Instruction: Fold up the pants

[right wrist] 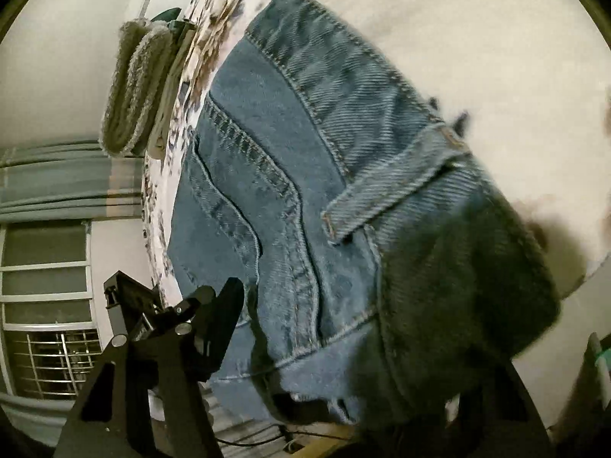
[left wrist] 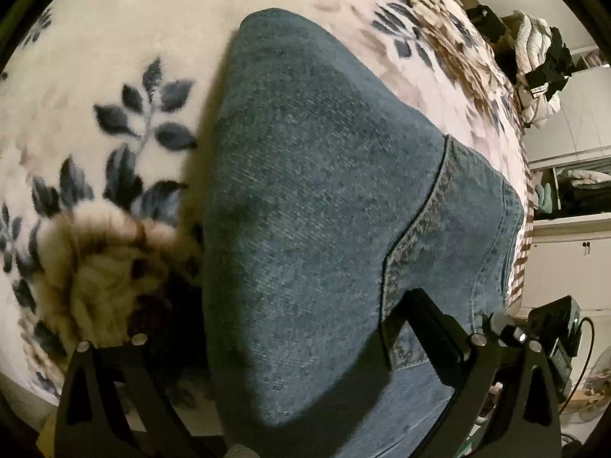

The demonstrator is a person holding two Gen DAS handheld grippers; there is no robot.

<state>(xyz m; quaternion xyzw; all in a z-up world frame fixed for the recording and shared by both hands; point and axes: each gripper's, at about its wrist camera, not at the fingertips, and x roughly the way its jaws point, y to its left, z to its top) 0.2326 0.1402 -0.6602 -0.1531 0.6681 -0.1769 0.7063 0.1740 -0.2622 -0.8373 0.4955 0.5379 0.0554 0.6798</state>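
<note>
The blue jeans (left wrist: pixel 317 175) lie folded on a cream floral blanket (left wrist: pixel 126 57). In the left wrist view my left gripper (left wrist: pixel 278 316) points down at them with its jaws wide apart. Its right finger (left wrist: pixel 424 328) lies over the denim by a seam, and its left finger (left wrist: pixel 126 374) stands clear of the fold's edge in shadow. In the right wrist view the jeans (right wrist: pixel 305 160) show their waistband and a belt loop. The right gripper (right wrist: pixel 362 324) has denim between its jaws. Its left finger (right wrist: pixel 225 316) sits at the denim's edge, and dark cloth hides the other finger.
The bed's edge runs close to both grippers. Beyond it are white cupboards and a heap of clothes (left wrist: pixel 542 68). Green fuzzy folded cloth (right wrist: pixel 133 87) lies at the bed's far end, with a curtain and a barred window (right wrist: pixel 49 305) behind.
</note>
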